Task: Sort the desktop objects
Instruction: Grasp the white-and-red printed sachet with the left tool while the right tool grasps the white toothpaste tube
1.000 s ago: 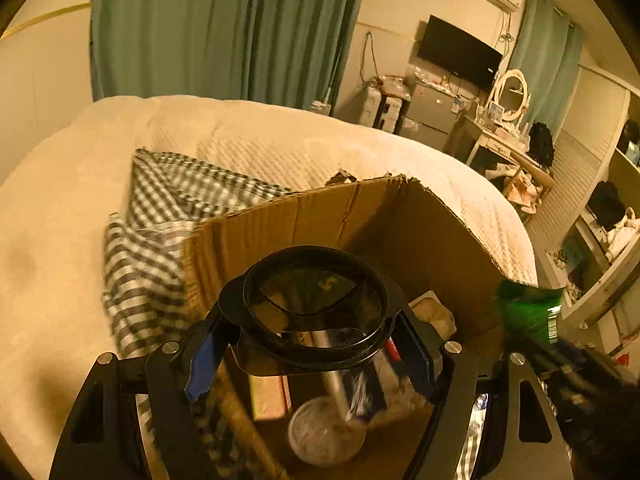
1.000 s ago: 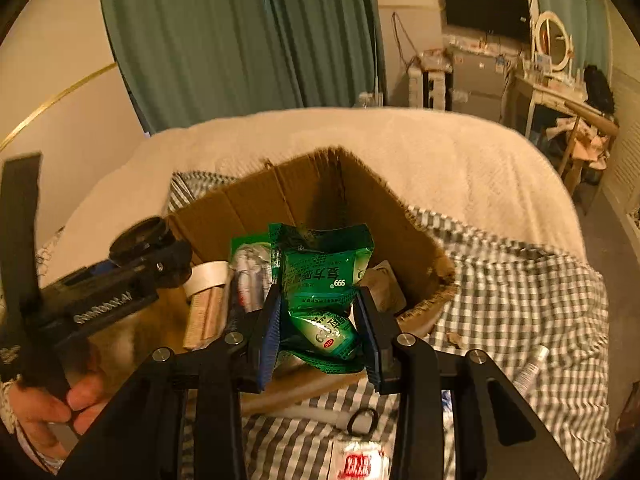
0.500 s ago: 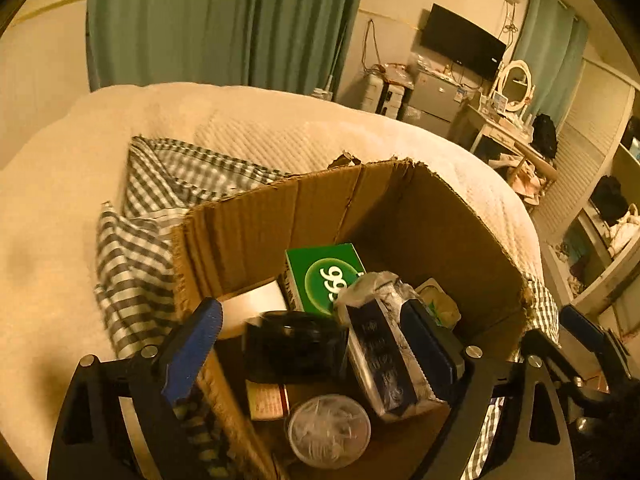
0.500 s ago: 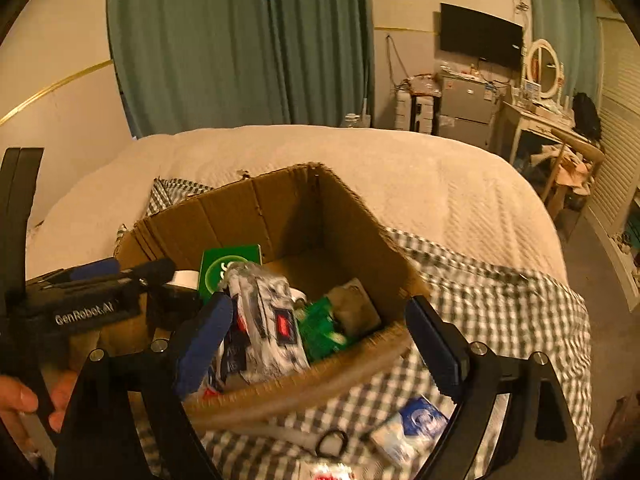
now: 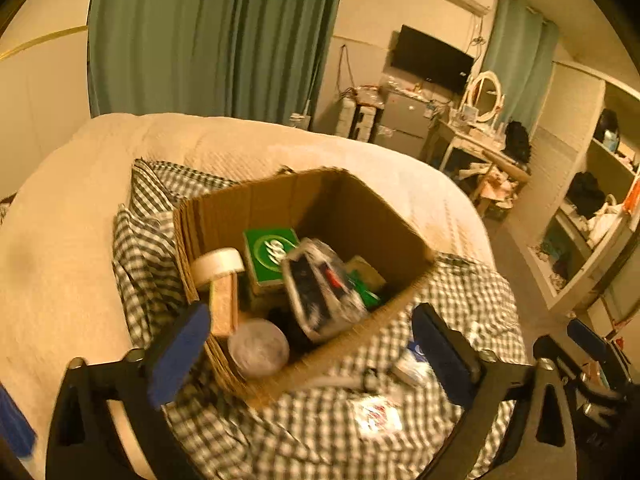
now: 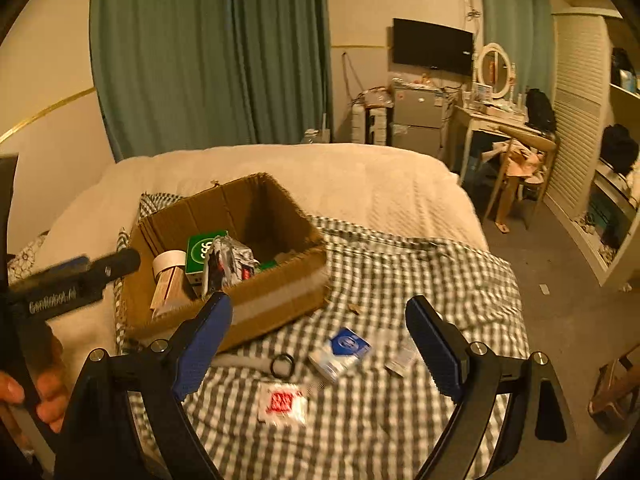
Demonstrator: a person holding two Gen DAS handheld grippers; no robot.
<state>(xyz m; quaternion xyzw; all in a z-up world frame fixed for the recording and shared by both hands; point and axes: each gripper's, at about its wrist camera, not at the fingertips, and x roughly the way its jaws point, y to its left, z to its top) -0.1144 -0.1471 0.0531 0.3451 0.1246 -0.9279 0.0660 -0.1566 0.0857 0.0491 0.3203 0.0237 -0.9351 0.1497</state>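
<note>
Dim amber light falls on a cream bedspread (image 6: pixel 360 176) with a grey-and-white checked cloth (image 6: pixel 400 272) spread across it, and on that cloth lie the things we have left to sort. Nearest to us is the small blue-and-white packet (image 6: pixel 340 350), flat on the checks, its long axis slanting from lower left to upper right. It sits between the blue pads of our right tongs (image 6: pixel 320 344), a little ahead of them, so those tongs are the nearer ones by far. Just left of it lies a small black ring (image 6: pixel 282 365), below that a white sachet with red print (image 6: pixel 282 402), and to the right a pale flat wrapper (image 6: pixel 402 354), too blurred to identify.

Our right tongs are spread wide and hold nothing. Our left tongs (image 5: pixel 316 344) are likewise wide apart and empty, hovering over the near edge of the brown cardboard box (image 6: pixel 276 300), which stands up and to the left of the packet and already holds a green carton (image 6: pixel 202 250), a roll of white tape (image 6: pixel 170 260) and a crinkled silver-and-black pouch (image 6: pixel 228 260).

We judge the next move to be a short drop of the right tongs, turned to close across the packet's narrow width.
</note>
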